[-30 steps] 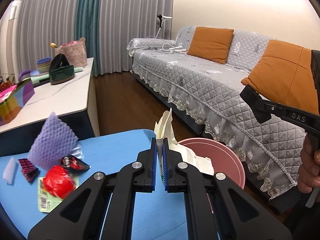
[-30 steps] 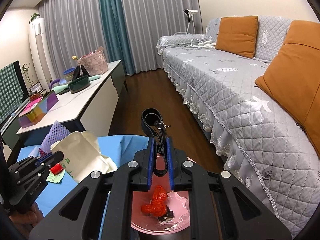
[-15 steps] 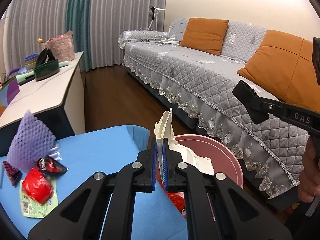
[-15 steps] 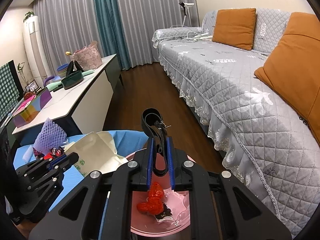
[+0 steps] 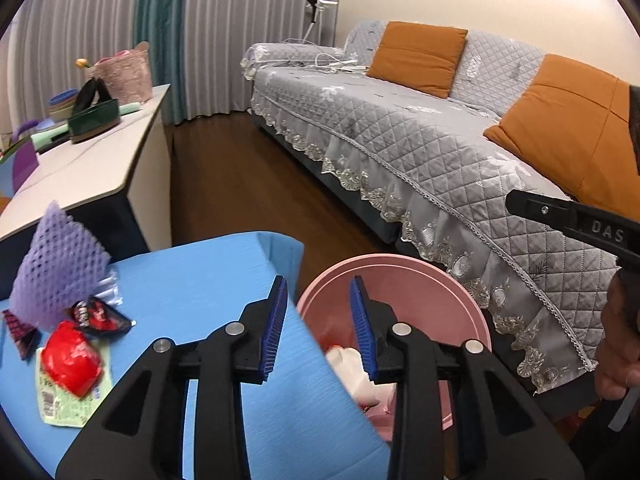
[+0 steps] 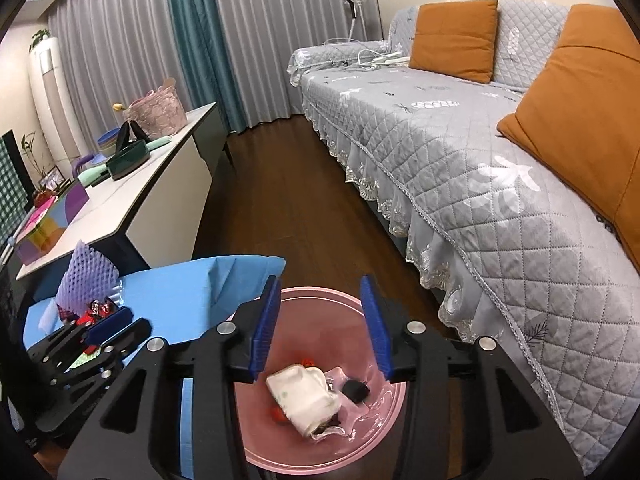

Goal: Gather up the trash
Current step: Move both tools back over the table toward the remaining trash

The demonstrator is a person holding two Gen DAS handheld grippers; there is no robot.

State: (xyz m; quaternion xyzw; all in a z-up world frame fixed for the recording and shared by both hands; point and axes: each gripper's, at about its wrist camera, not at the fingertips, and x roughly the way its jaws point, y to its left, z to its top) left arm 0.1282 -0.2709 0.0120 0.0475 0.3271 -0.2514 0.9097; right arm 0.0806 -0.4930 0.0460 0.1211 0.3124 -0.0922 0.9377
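Left claw (image 5: 318, 322): released, nothing between its blue pads; its jaws have just been opening; it hangs over the near rim of the pink bin (image 5: 472, 312).
Right claw (image 6: 322, 324): released as well, empty, jaws likewise just opened; it hovers directly above the bin's mouth.
Cream paper wrapper (image 6: 304, 398): lying crumpled in the bin's bottom, under the right claw.
Black scrap (image 6: 355, 389): in the bin, just beside the wrapper, to its right.
Red bits (image 6: 276, 414): peeking out at the wrapper's edges on the bin floor.
Counter (image 5: 192, 280): blue-covered, touching the bin's left side.
Trash on the counter: a purple foam net (image 5: 56, 268) standing upright, a black and red snack wrapper (image 5: 98, 316) at its foot, a red crumpled piece (image 5: 70, 360) resting on a pale green label (image 5: 60, 404).
Sofa (image 5: 420, 152): grey quilted, with orange cushions, across the floor to the right of the bin.
Person's hand (image 5: 618, 344): at the right edge, gripping the right claw's handle.
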